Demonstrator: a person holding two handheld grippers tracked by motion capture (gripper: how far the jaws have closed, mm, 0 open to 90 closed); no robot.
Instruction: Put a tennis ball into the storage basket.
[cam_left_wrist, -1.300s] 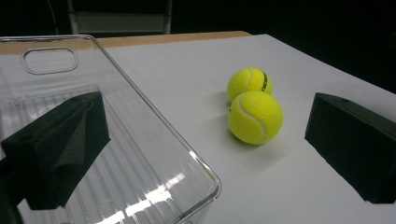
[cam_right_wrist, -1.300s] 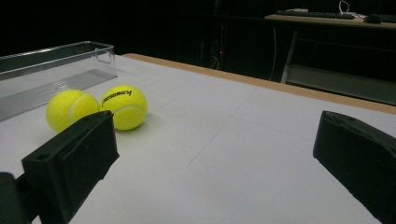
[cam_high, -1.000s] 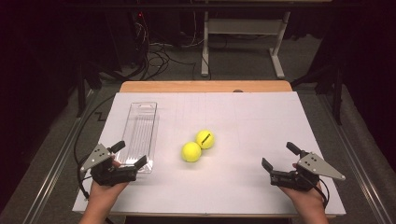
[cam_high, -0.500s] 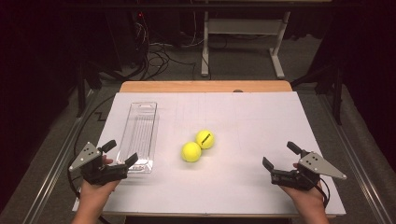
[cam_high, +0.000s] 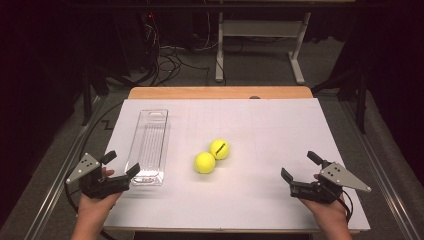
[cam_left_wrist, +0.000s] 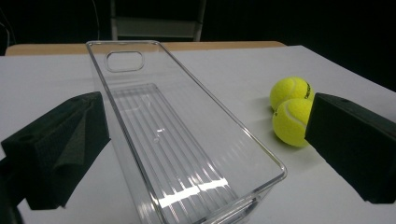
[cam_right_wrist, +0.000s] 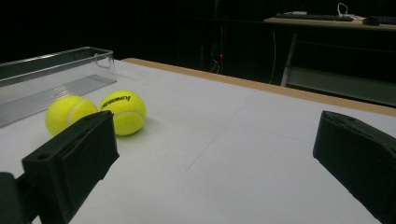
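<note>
High view: both claws, left claw (cam_high: 120, 170) and right claw (cam_high: 299, 167), gape apart; clear tray (cam_high: 148, 146) fronts left, two touching tennis balls (cam_high: 212, 155) between.

white table (cam_high: 280, 125), cables (cam_high: 165, 55), metal frame (cam_high: 260, 35)

Two touching yellow tennis balls (cam_high: 212, 156) beside clear tray (cam_high: 148, 146) (empty)

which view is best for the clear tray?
Left gripper view: the tray sits close between the open jaws, showing its ribbed floor, rim and handle slot. High view gives its whole outline left of the balls, but small. Right gripper view catches part of one long wall.
</note>
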